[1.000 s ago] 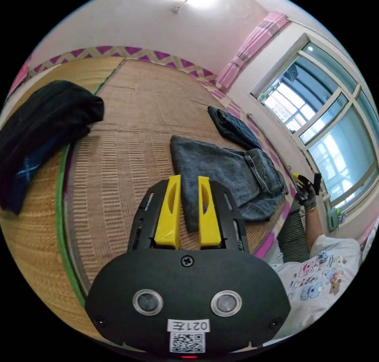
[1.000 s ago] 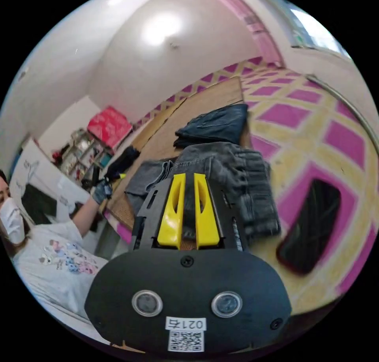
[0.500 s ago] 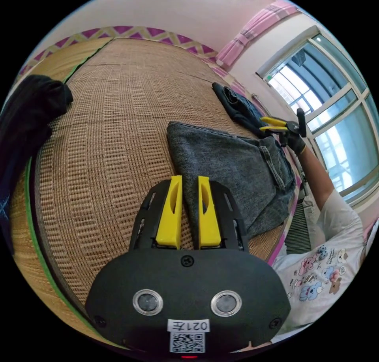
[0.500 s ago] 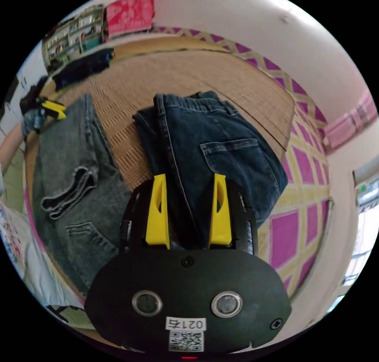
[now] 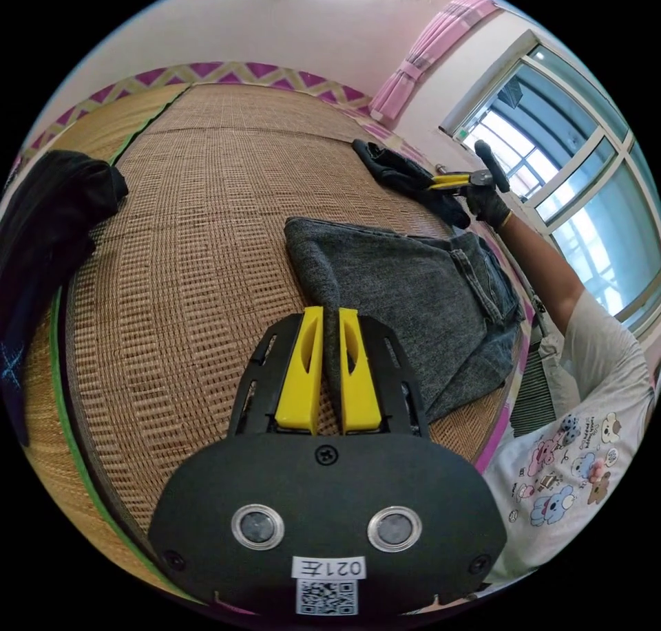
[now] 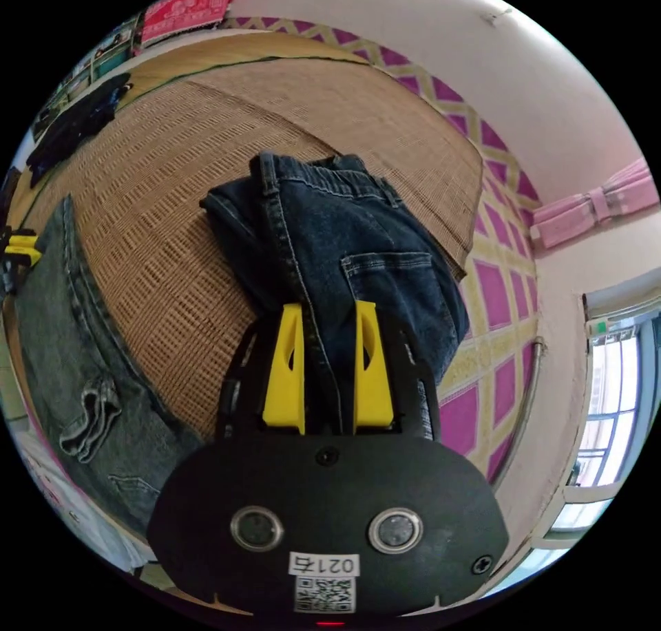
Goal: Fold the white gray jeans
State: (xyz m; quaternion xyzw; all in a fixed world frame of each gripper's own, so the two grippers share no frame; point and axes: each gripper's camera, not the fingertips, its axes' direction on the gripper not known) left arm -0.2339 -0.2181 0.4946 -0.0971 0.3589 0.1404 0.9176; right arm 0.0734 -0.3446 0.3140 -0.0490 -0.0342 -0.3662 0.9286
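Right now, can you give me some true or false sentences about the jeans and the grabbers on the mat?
1. The left gripper is closed on an edge of the gray jeans. True.
2. The dark blue jeans are hanging from the window. False: they lie folded on the woven mat.
3. The right gripper has its jaws apart over the dark blue jeans. True.
4. The gray jeans are piled on top of the dark blue jeans. False: they lie side by side with mat between them.

Tongs (image 6: pixel 329 373) astride dark folded jeans (image 6: pixel 344 259)
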